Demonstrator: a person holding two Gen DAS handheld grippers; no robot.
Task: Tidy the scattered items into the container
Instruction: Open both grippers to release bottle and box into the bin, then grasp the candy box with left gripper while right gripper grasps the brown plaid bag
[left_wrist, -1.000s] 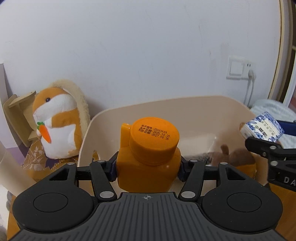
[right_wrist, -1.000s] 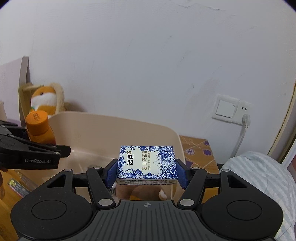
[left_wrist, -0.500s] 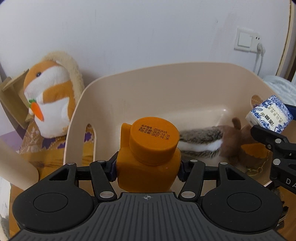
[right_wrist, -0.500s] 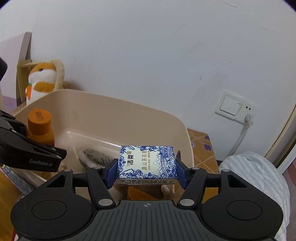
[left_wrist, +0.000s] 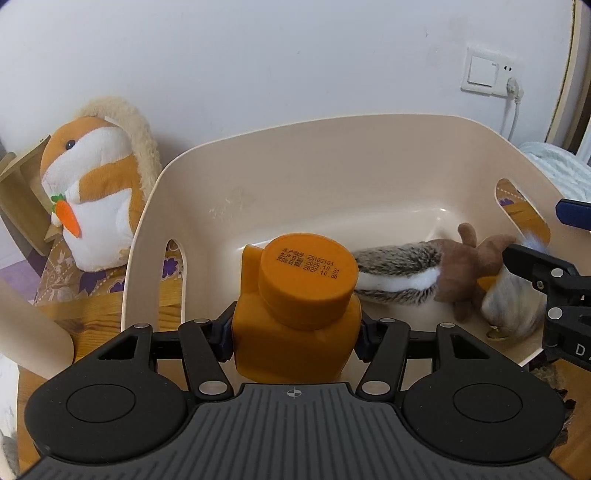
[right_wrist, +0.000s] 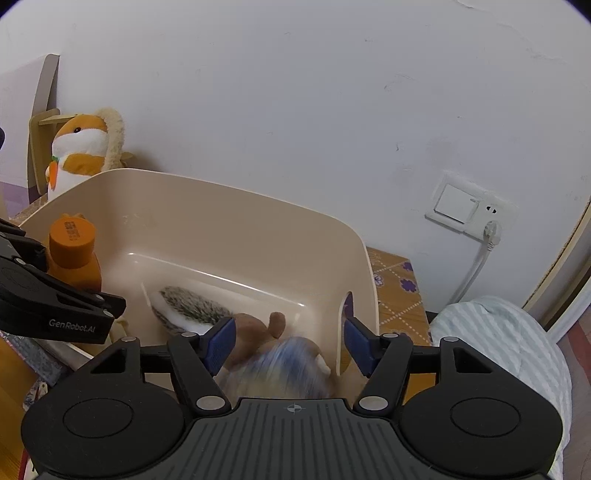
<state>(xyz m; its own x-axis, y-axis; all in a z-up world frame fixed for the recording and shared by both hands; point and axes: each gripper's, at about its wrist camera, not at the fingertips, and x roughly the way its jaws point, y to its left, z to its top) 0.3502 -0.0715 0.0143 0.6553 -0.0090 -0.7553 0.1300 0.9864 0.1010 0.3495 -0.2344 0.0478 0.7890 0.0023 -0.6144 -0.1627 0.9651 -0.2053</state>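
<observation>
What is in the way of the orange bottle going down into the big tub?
Nothing visible blocks it. The orange bottle, clamped in the left gripper, hangs over bare floor at the near left of the beige tub. The plush squirrel lies further right, beside that spot rather than under it.

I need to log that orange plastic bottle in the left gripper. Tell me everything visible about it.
The orange plastic bottle is squat and opaque, with a wide round cap bearing printed black date codes. It stands upright, clamped at its shoulders by the left gripper, hanging over the near left part of the beige plastic tub. Its base is hidden.
</observation>
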